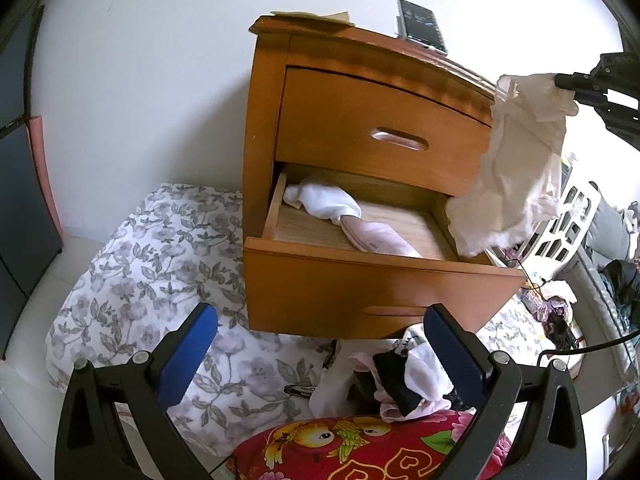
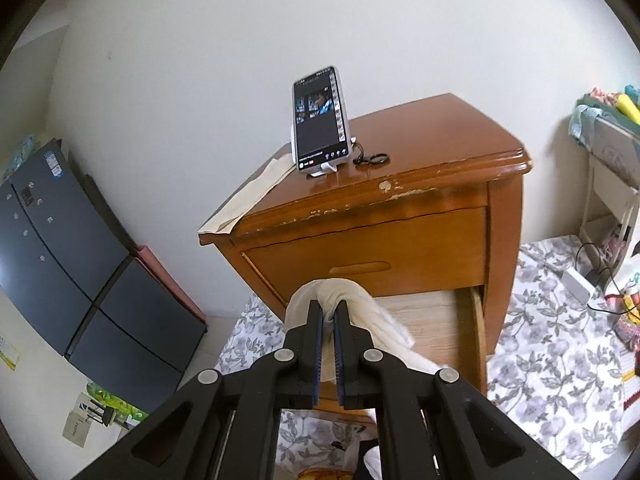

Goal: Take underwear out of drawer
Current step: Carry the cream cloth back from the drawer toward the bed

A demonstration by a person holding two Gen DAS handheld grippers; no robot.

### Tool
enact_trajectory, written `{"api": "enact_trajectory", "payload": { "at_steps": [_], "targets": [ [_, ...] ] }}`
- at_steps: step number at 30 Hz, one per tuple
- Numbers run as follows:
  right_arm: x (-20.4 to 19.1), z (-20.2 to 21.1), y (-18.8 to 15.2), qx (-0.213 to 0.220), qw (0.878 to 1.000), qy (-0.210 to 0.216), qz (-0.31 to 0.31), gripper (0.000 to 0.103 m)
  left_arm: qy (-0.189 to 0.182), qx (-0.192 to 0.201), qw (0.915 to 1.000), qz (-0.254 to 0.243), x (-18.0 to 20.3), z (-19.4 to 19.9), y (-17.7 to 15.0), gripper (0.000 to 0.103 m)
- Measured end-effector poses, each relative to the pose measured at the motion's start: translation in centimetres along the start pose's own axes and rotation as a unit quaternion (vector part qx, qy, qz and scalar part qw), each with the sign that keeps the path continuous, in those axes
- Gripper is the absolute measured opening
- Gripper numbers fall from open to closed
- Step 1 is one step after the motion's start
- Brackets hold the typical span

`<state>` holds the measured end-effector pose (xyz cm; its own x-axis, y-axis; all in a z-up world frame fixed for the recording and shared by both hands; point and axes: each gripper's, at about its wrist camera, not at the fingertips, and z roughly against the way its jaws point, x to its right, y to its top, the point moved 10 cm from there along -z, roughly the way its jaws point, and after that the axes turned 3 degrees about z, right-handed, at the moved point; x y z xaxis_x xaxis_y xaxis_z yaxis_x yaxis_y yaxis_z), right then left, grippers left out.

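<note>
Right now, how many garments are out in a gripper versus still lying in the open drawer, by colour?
Cream, held in the right gripper, hanging clear of the drawer: 1, the cream garment
White, lying in the open bottom drawer: 1, the white garment
Pink, lying in the drawer, touching the white one: 1, the pink garment
Total: 3
The left gripper holds none.
</note>
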<state>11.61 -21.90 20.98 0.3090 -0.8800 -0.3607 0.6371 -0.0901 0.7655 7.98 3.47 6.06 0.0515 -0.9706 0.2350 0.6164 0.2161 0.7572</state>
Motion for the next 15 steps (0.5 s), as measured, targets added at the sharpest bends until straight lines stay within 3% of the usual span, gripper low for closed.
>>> {"api": "enact_trajectory", "payload": {
  "at_steps": [15],
  "targets": [
    [0.3,6.2,-1.4,0.028,0.999,-0.004,0.042,0.006,0.001,0.007,0.9994,-0.033,2.7,1.8,-0.4,0.103]
  ]
}}
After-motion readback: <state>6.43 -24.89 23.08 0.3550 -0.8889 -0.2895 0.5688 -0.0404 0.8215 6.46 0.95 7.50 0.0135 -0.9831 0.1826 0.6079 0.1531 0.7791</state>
